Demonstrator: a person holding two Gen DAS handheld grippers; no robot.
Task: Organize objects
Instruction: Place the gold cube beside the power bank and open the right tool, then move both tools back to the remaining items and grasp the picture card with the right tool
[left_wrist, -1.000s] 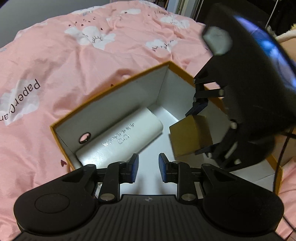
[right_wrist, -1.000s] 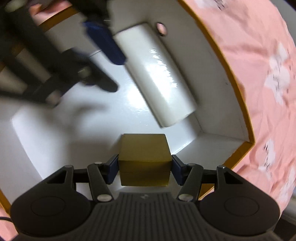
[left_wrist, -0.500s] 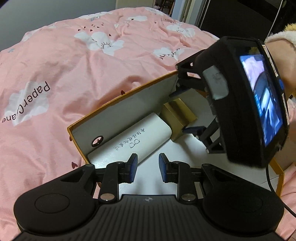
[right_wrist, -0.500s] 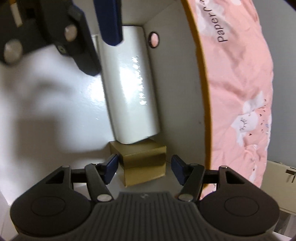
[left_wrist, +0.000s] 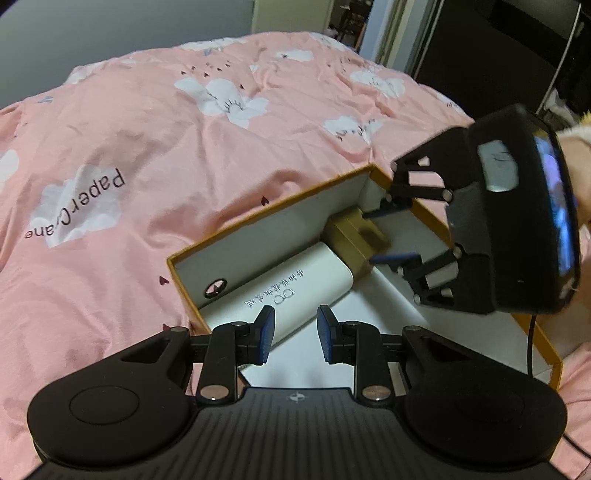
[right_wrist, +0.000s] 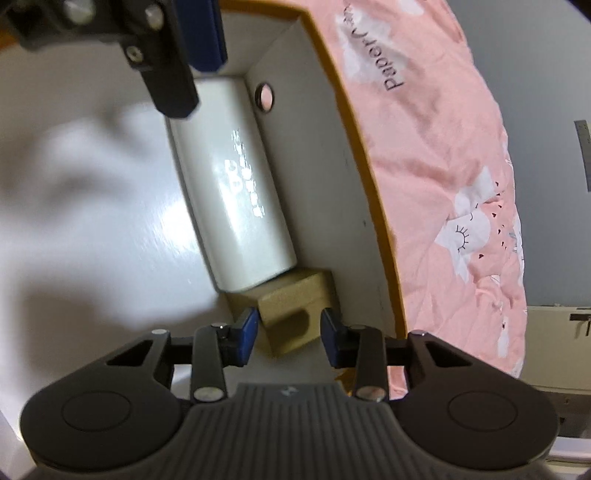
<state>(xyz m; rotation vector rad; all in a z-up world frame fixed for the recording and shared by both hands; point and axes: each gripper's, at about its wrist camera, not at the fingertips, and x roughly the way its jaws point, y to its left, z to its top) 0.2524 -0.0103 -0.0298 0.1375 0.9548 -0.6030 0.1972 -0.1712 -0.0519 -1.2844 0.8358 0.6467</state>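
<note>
Right wrist view: gold box (right_wrist: 295, 314) sits between the right gripper (right_wrist: 289, 334) pads, jaws closing, gaps visible either side. White case (right_wrist: 236, 184) runs lengthwise toward upper frame, touching the gold box. Left gripper (left_wrist: 293, 334) empty, fingers slightly apart.

Left wrist view angled down over box (left_wrist: 280, 225) from nearby, right wrist view close inside, both sharing its interior

A bed takes up most of the room here, covered with a pink duvet (left_wrist: 155, 140) that is rumpled into soft folds. White clouds with sleepy closed eyes (left_wrist: 227, 101) dot the fabric, along with tiny dark hearts, and one cloud carries the words "Paper Crane" (left_wrist: 75, 208). Behind the bed runs a plain grey wall (left_wrist: 110, 33), and a dark doorway (left_wrist: 351, 22) opens beyond it.
</note>
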